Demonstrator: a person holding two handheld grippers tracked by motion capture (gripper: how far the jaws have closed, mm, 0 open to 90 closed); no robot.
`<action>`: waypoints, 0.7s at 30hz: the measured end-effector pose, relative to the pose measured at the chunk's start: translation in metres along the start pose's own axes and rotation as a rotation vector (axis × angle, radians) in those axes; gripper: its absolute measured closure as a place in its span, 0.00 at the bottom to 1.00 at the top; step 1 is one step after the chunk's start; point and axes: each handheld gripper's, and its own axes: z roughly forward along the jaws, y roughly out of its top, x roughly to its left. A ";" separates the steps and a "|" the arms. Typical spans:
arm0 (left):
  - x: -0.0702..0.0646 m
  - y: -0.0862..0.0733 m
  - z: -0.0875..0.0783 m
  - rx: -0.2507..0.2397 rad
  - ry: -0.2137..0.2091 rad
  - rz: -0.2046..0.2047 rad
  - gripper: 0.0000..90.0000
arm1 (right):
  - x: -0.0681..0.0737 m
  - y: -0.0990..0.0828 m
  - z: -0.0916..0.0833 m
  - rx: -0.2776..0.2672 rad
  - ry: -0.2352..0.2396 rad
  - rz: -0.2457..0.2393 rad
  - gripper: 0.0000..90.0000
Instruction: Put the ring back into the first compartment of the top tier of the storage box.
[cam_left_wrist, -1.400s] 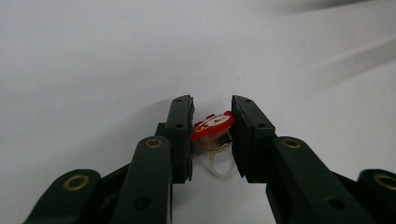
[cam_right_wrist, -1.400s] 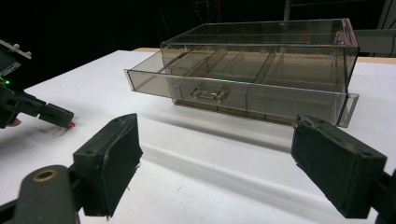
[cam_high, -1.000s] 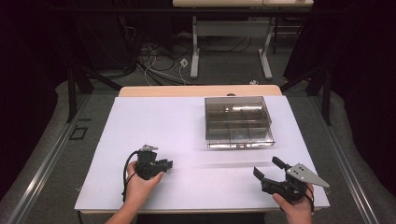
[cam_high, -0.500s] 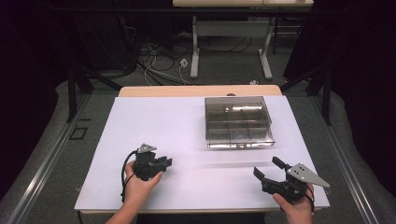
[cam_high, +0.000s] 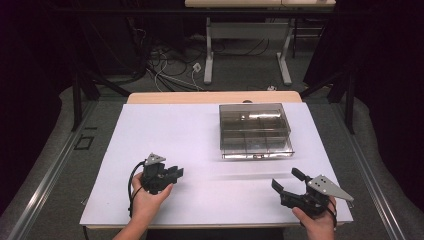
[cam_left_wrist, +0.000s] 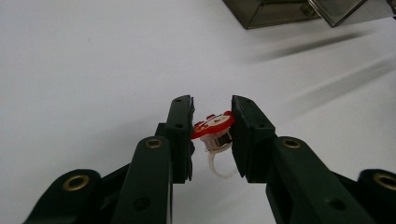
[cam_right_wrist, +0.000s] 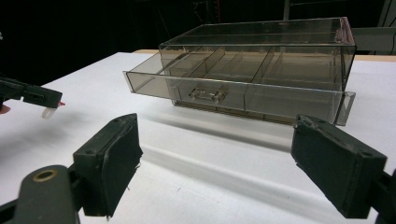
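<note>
The left gripper (cam_left_wrist: 212, 135) gripped a red-topped ring (cam_left_wrist: 214, 127) between its jaws; the right gripper (cam_right_wrist: 215, 168) stood wide open, empty.

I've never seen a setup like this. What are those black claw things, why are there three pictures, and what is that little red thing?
There is no robot here: a person at a table holds a hand tool with two black jaws in each hand. The high view looks down from above and shows the left gripper, the right gripper and the white table. The other two pictures come from small cameras riding on each tool, looking along its jaws.

On the table stands a clear smoky plastic box whose divided drawer is pulled partly out.

The left gripper's jaws are shut on a small toy ring, with a red and white top and a pale plastic band. The right gripper's jaws stand wide open with nothing between them, facing the drawer.
</note>
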 end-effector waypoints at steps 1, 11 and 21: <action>0.000 0.000 0.000 0.000 0.000 0.000 0.77 | 0.000 0.000 0.000 0.000 0.000 0.000 0.17; -0.004 0.001 -0.008 -0.046 -0.003 0.028 0.77 | 0.000 0.000 0.000 0.001 0.000 -0.009 0.17; -0.007 0.001 -0.018 -0.086 -0.021 0.059 0.77 | 0.000 0.000 0.000 -0.003 0.000 -0.010 0.17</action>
